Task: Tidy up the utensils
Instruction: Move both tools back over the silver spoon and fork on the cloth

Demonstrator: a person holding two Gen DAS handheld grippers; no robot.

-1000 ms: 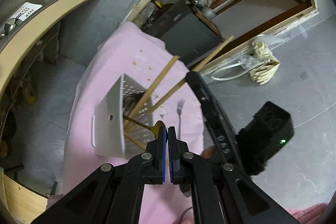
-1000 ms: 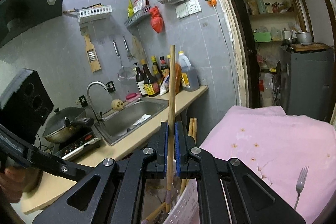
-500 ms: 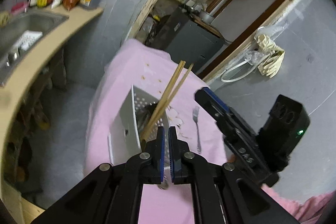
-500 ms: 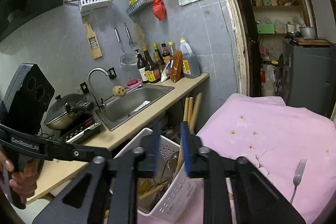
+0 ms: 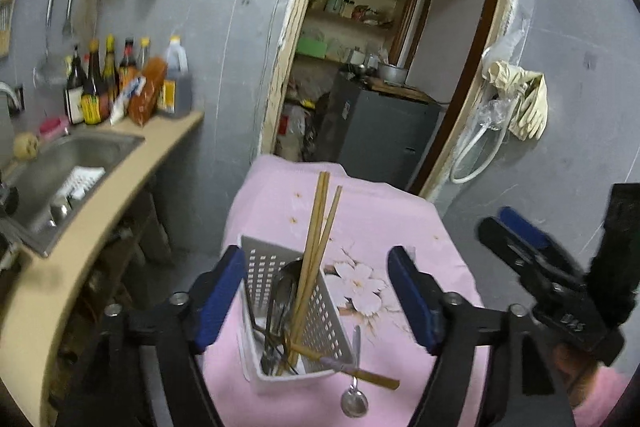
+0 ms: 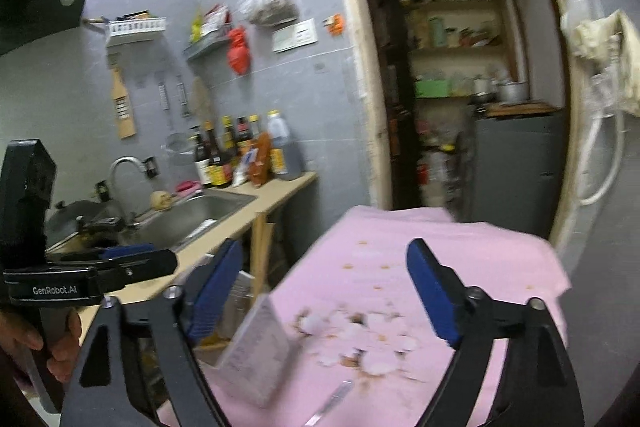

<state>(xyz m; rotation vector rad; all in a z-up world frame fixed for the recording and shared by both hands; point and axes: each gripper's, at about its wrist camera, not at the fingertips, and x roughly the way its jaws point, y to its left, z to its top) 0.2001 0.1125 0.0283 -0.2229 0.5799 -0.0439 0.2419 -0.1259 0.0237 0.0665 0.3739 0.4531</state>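
Left wrist view: my left hand-held gripper [image 5: 316, 293] was wide apart and held nothing — the white basket [image 5: 288, 319] stood between its fingers on the pink surface [image 5: 384, 223], with chopsticks [image 5: 316, 247] inside and a spoon [image 5: 354, 391] just beside. My right hand-held gripper [image 6: 326, 291] was wide apart too — nothing in it.
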